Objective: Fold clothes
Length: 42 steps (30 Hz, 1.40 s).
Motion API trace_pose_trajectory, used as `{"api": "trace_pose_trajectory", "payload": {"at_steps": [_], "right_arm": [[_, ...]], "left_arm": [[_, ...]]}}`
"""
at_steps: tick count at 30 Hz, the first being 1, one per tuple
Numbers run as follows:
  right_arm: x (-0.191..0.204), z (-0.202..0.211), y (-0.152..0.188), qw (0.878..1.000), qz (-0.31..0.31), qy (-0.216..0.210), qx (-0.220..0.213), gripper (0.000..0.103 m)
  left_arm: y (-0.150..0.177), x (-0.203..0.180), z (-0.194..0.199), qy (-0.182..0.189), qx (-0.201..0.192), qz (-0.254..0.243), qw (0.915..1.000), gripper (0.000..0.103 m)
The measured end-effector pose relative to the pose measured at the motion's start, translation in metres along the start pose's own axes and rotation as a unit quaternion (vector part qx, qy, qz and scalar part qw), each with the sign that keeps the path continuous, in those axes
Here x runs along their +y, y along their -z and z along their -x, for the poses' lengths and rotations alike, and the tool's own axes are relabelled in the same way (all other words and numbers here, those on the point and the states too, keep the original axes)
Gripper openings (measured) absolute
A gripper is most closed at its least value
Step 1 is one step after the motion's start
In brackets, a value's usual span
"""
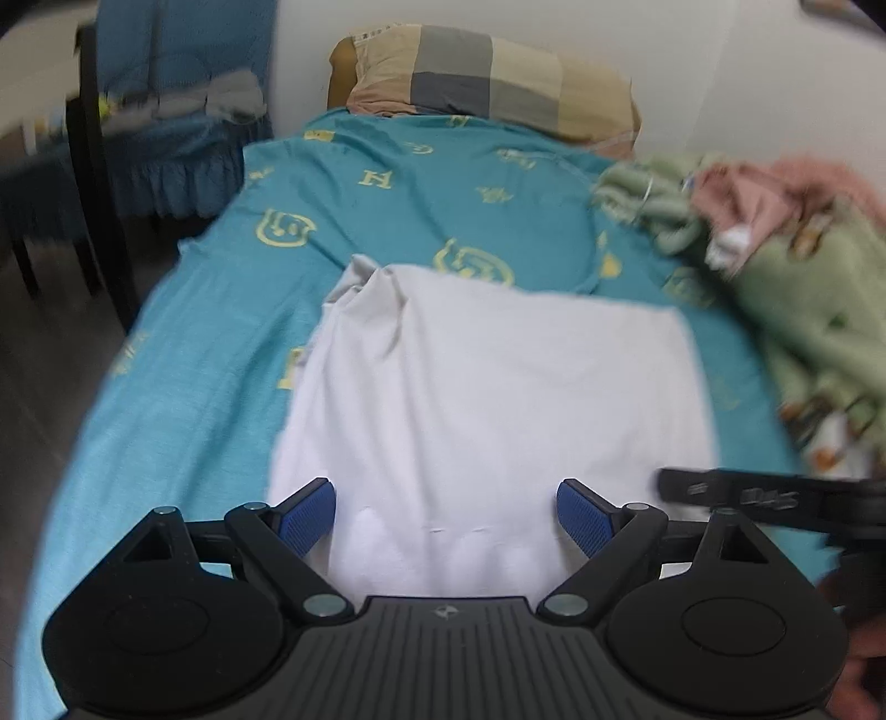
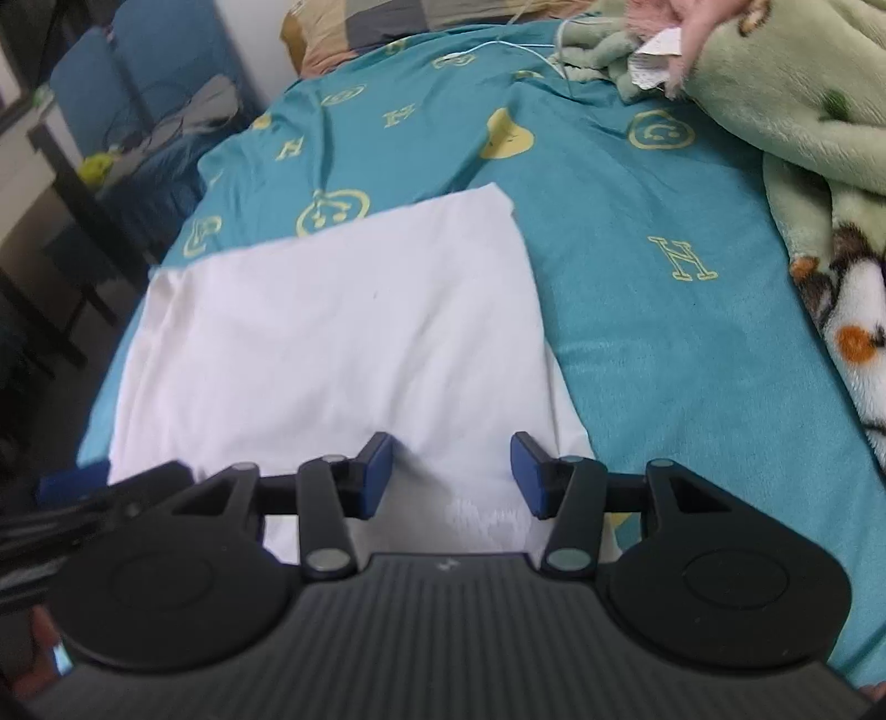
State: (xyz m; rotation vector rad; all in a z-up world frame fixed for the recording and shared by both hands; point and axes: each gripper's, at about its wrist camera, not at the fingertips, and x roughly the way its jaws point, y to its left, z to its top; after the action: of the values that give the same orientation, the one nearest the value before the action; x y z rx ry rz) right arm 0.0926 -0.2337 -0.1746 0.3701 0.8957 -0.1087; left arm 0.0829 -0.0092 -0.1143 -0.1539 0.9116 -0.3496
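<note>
A white garment, already folded into a rough rectangle, lies flat on a bed covered with a teal sheet printed with yellow smiley faces and letter H marks. It sits near the foot-end edge of the bed, closest to both cameras, most likely so its near hem is within easy reach for the next fold. The left gripper hovers over that near hem with its blue-padded fingers spread wide and nothing between them. The right gripper is poised over the near right part of the same garment, its fingers also apart, though less widely, and holding nothing; whether either one touches the cloth cannot be told. The two grippers sit side by side, each visible at the edge of the other's view, which suggests a two-handed pickup of the hem. The garment's far left corner is bunched and ridged rather than flat. To the right, a crumpled green fleece blanket with a pink item on top crowds the bed's right side, well apart from the garment but limiting room there. A thin white cable trails across the sheet farther up. A checked pillow lies at the head, and a blue-covered chair stands left of the bed.
</note>
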Motion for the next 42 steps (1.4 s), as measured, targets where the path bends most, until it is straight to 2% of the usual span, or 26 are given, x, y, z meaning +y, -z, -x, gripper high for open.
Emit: {"api": "trace_pose_trajectory", "payload": {"at_steps": [2,3,5,7,11,13,16,19,22,26,28,31,34,36,37,39,42], "right_arm": [[-0.005,0.008,-0.006,1.0,-0.02,-0.011,-0.012,0.051],[-0.007,0.013,-0.008,0.999,-0.028,-0.015,-0.02,0.051],[-0.01,0.021,-0.012,0.998,-0.041,-0.022,-0.033,0.051],[-0.012,0.027,-0.016,0.997,-0.052,-0.027,-0.046,0.051],[-0.017,0.033,-0.02,0.995,-0.069,-0.03,-0.058,0.051],[-0.019,0.034,-0.021,0.994,-0.08,-0.035,-0.061,0.051],[-0.022,0.037,-0.023,0.992,-0.096,-0.046,-0.064,0.051],[-0.025,0.04,-0.024,0.99,-0.113,-0.062,-0.066,0.051],[-0.026,0.041,-0.025,0.987,-0.126,-0.078,-0.064,0.052],[-0.028,0.043,-0.025,0.984,-0.139,-0.094,-0.061,0.052],[-0.028,0.044,-0.026,0.983,-0.145,-0.1,-0.061,0.052],[-0.031,0.046,-0.024,0.977,-0.165,-0.125,-0.056,0.052],[-0.036,0.046,-0.017,0.957,-0.218,-0.188,-0.031,0.051],[-0.037,0.042,-0.008,0.936,-0.261,-0.237,-0.001,0.051],[-0.037,0.039,-0.002,0.921,-0.287,-0.262,0.02,0.051],[-0.036,0.029,0.013,0.884,-0.341,-0.313,0.063,0.051],[-0.029,0.014,0.037,0.839,-0.407,-0.344,0.113,0.051]], "left_arm": [[-0.006,0.004,0.014,0.05,0.009,0.068,0.9964,0.09],[-0.006,0.008,0.019,0.08,0.018,0.103,0.9914,0.091],[0.0,0.015,0.021,0.13,0.051,0.168,0.9759,0.091],[0.009,0.02,0.017,0.162,0.084,0.215,0.9594,0.091],[0.027,0.027,-0.013,0.165,0.11,0.256,0.9463,0.091],[0.032,0.039,-0.032,0.17,0.117,0.295,0.933,0.09],[0.043,0.056,-0.052,0.178,0.123,0.36,0.9073,0.09],[0.051,0.064,-0.063,0.181,0.116,0.399,0.8913,0.089],[0.051,0.066,-0.067,0.185,0.102,0.411,0.8869,0.089],[0.053,0.065,-0.069,0.181,0.089,0.419,0.8855,0.081],[0.052,0.064,-0.069,0.173,0.082,0.419,0.8875,0.068],[0.052,0.061,-0.068,0.165,0.075,0.425,0.8869,0.054],[0.05,0.062,-0.063,0.168,0.062,0.426,0.8869,0.042],[0.044,0.057,-0.058,0.166,0.052,0.406,0.897,0.035],[0.041,0.055,-0.056,0.164,0.047,0.396,0.9022,0.032],[0.034,0.05,-0.052,0.169,0.034,0.382,0.9079,0.029],[0.025,0.048,-0.047,0.185,0.017,0.379,0.9064,0.024]]}}
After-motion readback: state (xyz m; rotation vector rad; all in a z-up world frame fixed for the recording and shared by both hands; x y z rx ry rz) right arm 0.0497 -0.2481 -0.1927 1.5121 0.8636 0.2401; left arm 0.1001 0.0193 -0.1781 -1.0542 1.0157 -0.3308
